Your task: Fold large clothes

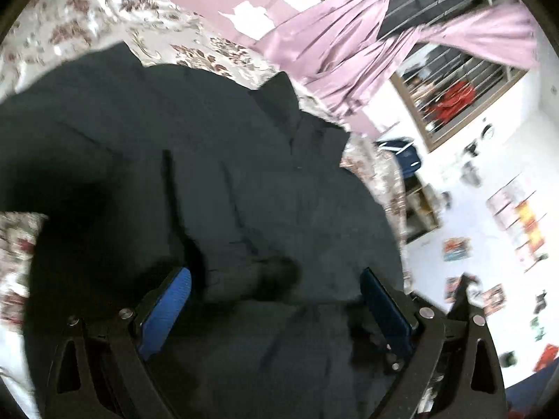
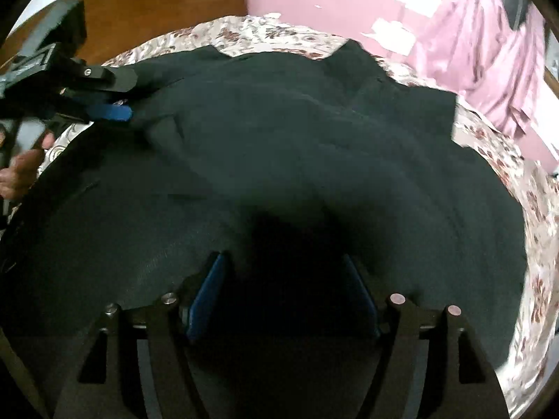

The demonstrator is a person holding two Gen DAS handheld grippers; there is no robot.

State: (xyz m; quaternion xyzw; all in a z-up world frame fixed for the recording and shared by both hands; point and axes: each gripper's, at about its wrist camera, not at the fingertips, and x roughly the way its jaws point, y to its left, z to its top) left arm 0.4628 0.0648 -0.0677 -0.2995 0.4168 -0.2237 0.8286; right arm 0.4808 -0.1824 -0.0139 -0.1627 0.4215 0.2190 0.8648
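From the left wrist view, the large dark, almost black cloth garment [image 1: 216, 160] lies spread over the bed's cream sheet printed with maroon flowers [image 1: 70, 24], a collar-like peak showing at its far edge. It looks laid out rather than folded: I can make out creases and one raised ridge, but no tidy fold, so most of the work seems still ahead. The left gripper [image 1: 276, 300] hangs over the cloth with its blue pads well apart and nothing pinched between them. Beyond the bed a pink satin curtain [image 1: 367, 52] is tied at a barred window, and small cards and oddments lie scattered over a white surface to the right.

From the right wrist view, the same garment [image 2: 297, 146] covers nearly the whole bed, the flowered sheet [image 2: 524, 188] showing only round its edges. The right gripper [image 2: 284, 293] stands open just above the fabric, gripping nothing. The left gripper [image 2: 122, 99] reaches in at the garment's far left edge. A brown wooden headboard [image 2: 157, 3] and a pink wall with peeling paint [image 2: 332, 7] stand behind.
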